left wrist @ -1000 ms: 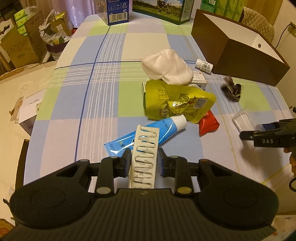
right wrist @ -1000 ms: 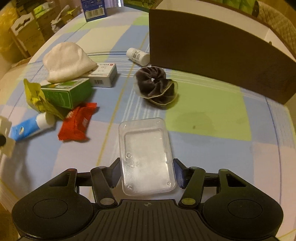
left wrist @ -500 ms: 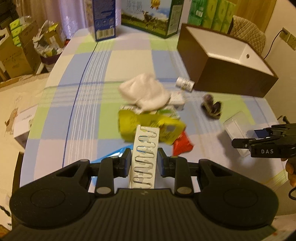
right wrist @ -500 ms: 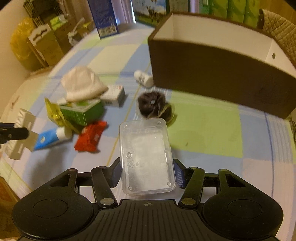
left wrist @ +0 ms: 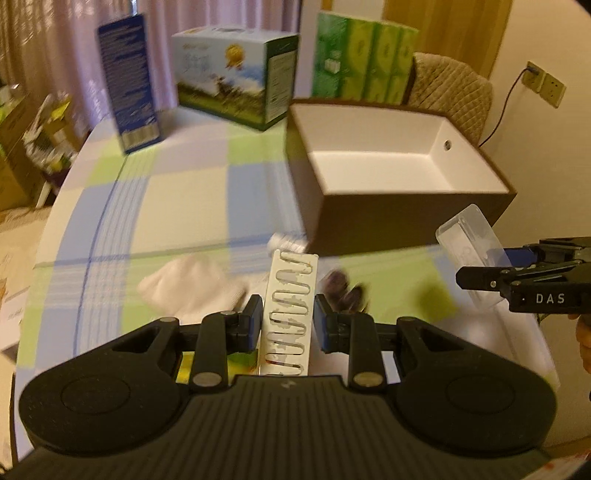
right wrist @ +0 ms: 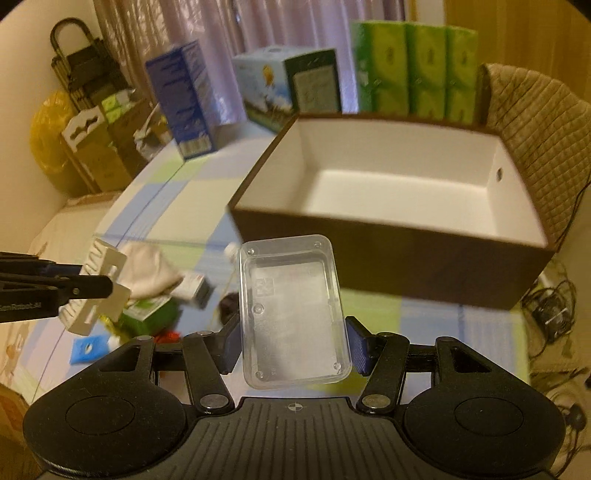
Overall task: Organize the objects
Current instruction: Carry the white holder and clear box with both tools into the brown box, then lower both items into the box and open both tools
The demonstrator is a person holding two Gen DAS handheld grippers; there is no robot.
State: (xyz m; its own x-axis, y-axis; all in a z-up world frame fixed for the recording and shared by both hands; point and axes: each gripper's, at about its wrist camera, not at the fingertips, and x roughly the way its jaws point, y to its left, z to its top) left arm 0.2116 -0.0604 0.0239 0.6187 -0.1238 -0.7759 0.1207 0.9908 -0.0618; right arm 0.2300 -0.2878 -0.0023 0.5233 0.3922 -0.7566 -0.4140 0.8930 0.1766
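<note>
Checked blue-green tablecloth [left wrist: 184, 192] is dropping lower in frame as both loads are rising toward brown white-lined open box [left wrist: 388, 162], upper right. Right gripper [right wrist: 293, 341] is clenching clear plastic rectangular tray [right wrist: 291, 310]; left gripper [left wrist: 286, 323] is clenching white slotted card [left wrist: 290, 314], centre.

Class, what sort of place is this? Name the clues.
Probably a home dining room: a checked tablecloth on the table, a quilted chair, curtains, and stacked tissue packs.

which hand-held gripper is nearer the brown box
Right. The right hand-held gripper, with its clear tray, hangs just short of the brown box; the left hand-held gripper is farther back, above the clutter.
</note>
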